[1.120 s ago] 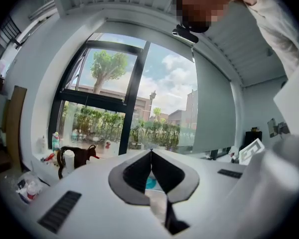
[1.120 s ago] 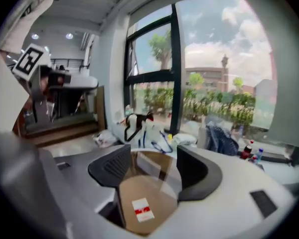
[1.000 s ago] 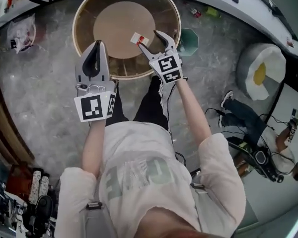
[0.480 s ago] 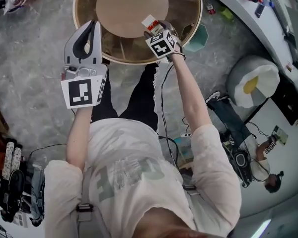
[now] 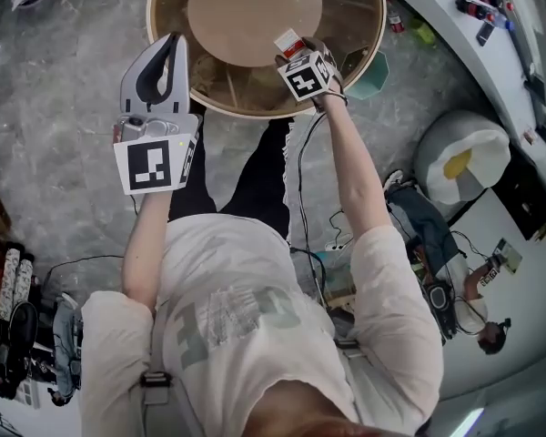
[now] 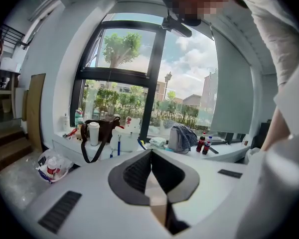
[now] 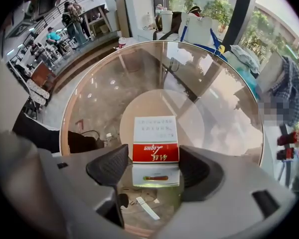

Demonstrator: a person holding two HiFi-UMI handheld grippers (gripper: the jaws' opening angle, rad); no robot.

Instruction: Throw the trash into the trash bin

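Red-and-white carton stands on the glass table, with the right jaws released around it.

Nearest, the left gripper (image 6: 151, 156) hangs at the table's near rim, its jaws clenched together on nothing. Beyond it, the right gripper (image 7: 153, 164) points straight down at the round glass table (image 5: 350, 12). Its jaws have just been opening and stand wide. The red-and-white carton (image 7: 155, 136) stands upright between them on the glass, with one pad clearly off it and the other just beside it. Farther off, a teal bin (image 5: 371, 69) sits on the floor by the table's edge.
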